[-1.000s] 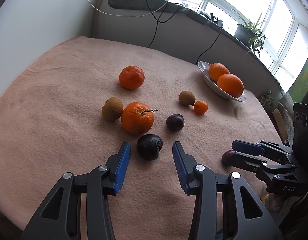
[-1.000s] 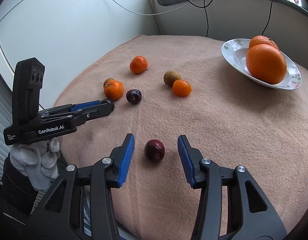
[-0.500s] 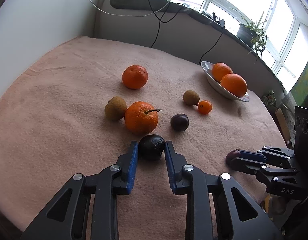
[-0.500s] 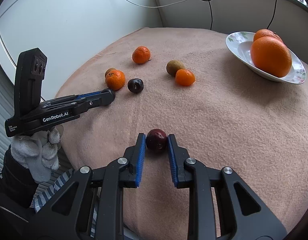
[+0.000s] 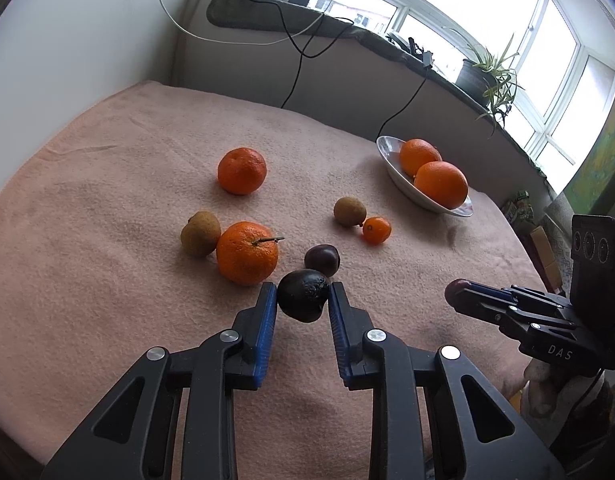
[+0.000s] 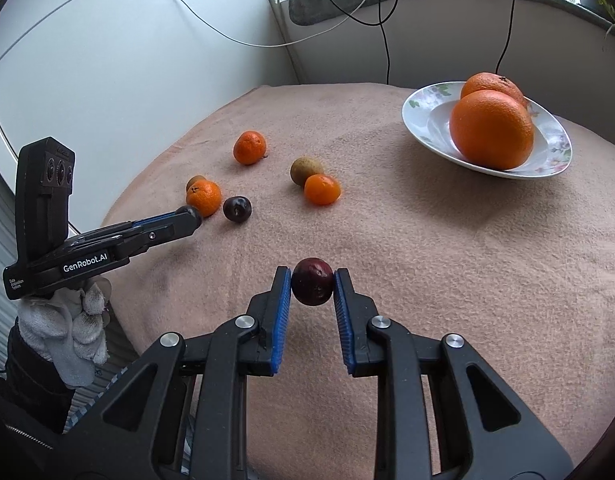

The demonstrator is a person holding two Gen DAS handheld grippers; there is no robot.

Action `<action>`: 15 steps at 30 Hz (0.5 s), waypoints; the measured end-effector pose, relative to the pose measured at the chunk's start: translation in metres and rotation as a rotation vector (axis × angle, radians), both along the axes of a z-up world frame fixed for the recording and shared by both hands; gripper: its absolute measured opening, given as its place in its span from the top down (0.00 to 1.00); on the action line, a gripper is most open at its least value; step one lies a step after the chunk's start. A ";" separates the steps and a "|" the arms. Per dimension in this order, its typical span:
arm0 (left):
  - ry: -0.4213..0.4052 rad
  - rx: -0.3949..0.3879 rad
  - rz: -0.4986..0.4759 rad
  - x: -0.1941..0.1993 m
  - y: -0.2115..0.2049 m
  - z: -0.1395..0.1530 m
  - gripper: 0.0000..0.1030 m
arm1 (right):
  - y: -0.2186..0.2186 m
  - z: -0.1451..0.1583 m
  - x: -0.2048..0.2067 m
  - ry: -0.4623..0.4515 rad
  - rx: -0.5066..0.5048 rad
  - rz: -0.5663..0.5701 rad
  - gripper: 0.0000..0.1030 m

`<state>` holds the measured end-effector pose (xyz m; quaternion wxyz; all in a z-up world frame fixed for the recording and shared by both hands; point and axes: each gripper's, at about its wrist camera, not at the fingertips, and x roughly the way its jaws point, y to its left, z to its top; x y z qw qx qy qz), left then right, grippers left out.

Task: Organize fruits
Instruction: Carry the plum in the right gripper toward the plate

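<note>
Both tongs (image 5: 302, 300) (image 6: 312, 287) clamped mid-blanket (image 6: 447, 272), fruit (image 5: 303, 295) (image 6: 312, 286) between.

Peach-pink blanket (image 6: 447, 260), floral white plate (image 6: 555, 148), 2 oranges (image 6: 491, 128)

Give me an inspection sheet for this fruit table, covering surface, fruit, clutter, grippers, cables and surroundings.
Surface: pink blanket, a few creases.
Job's things: plate holds two oranges; three mandarins, two kiwis and a plum lie loose.
Clutter: nothing seen.
Grippers: left gripper shut on a dark fruit; right gripper shut on a red plum.
Cables: black and white leads hang down the wall from the sill.
Surroundings: windows, potted plant, gloved hand.
</note>
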<state>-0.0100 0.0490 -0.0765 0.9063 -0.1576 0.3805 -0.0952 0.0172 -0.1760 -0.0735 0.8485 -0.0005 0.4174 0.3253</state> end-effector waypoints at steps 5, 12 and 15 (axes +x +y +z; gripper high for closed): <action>-0.028 -0.017 -0.026 0.011 -0.010 0.010 0.76 | -0.013 0.008 0.009 -0.030 0.007 -0.047 0.78; -0.068 -0.014 -0.077 0.035 -0.028 0.022 0.76 | -0.036 0.017 0.025 -0.064 0.014 -0.123 0.78; -0.077 -0.016 -0.096 0.046 -0.035 0.024 0.76 | -0.047 0.021 0.034 -0.074 0.013 -0.155 0.78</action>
